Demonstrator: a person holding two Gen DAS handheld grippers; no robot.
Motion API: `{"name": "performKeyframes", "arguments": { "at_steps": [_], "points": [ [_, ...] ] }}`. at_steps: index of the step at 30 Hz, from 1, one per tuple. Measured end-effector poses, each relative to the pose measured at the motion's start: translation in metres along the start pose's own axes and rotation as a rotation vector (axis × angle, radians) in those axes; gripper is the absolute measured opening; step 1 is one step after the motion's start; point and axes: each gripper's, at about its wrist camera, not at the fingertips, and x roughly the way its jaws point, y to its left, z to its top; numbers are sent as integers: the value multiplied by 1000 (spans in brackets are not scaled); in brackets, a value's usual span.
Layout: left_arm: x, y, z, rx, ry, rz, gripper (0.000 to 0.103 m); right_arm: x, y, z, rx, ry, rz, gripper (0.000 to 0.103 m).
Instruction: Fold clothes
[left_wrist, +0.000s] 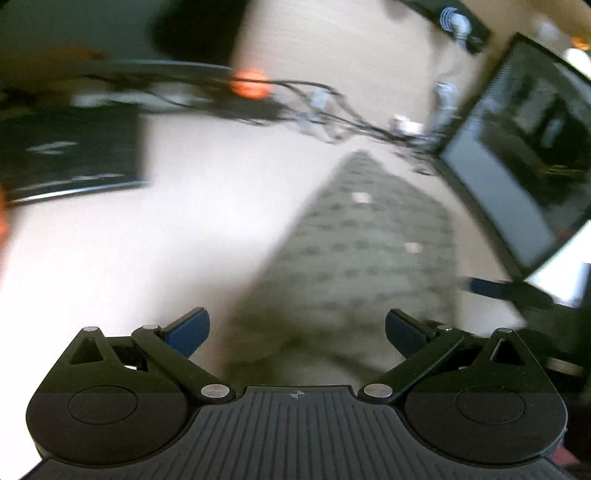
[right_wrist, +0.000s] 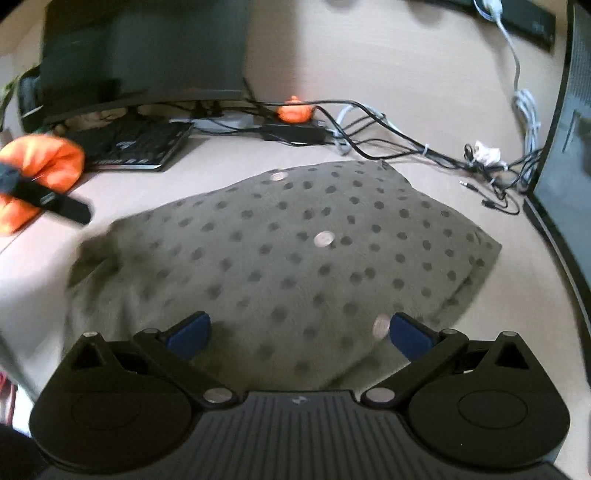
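**Between spread fingers, a dotted garment already squared off**

Between the blue pads of the right gripper (right_wrist: 299, 332), spread wide and grasping nothing, lies the near edge of a grey dotted garment (right_wrist: 295, 251). The left gripper (left_wrist: 297, 330) is likewise released, its fingers apart over the near end of the same cloth, which is blurred in that view.

Farther out, the garment rests on a beige tabletop (right_wrist: 388, 66) as a compact, roughly rectangular bundle with pale buttons (right_wrist: 324, 240) running down its middle. Its right and far edges look doubled over and neat; the left edge is smeared and cannot be judged. By that shape, most of the folding appears done, with perhaps a last halving or some tidying left.

Beyond the cloth, at the far side, a tangle of black cables (right_wrist: 388, 136) crosses the table. A keyboard (right_wrist: 140, 144) sits far left below a dark monitor (right_wrist: 144, 51), and a small orange object (right_wrist: 294, 110) rests among the cables. An orange glove (right_wrist: 40, 166) shows at the left.
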Motion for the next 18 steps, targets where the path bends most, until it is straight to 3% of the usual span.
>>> {"name": "performKeyframes", "arguments": {
  "at_steps": [4,6,9,12,17,18],
  "points": [
    [-24,17,-22,-90,-86,148,103,-30,39,-31,-176,23,55,103],
    [-29,23,-33,-140,-81,148,103,-36,56,-42,-283,36,42,103],
    [-36,22,-48,-126,-62,143,103,-42,74,-51,-378,32,25,103],
    [-45,16,-61,-111,-47,156,103,-46,72,-39,-339,-29,35,103],
    [-60,9,-73,-149,-55,126,103,-31,44,2,-111,-140,86,103],
    [-60,6,-74,-156,-60,126,103,-19,38,6,-89,-123,93,103]
  ]
}}
